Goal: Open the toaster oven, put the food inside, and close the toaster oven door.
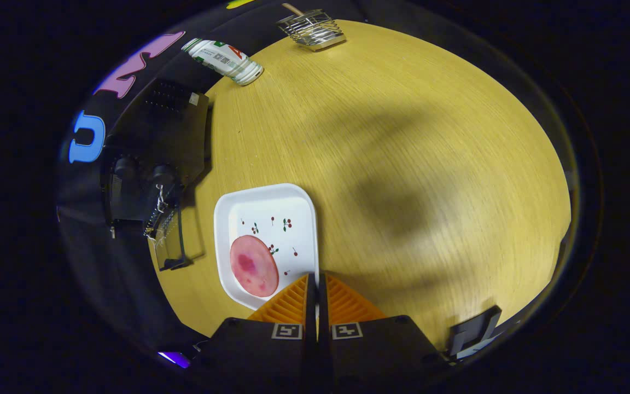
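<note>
1. The hand-held gripper (315,280) points forward and downward, seen from above along its two fingers.
2. Its fingers (293,303) stand nearly together, with only a thin slit left between them.
3. A thin white edge sits in that slit, pinched from both sides.
4. The two finger bases sit level, side by side.

A staged recording booth set up as a small kitchen: black cloth walls close around a round wooden surface (402,137). On it stand a black toaster oven (156,158), a white plate (271,230) with a slice of meat (254,266), a lying can (222,60) and a wire rack (310,28). The gripper (315,282) grips the plate's rim, fingers nearly together.
</note>
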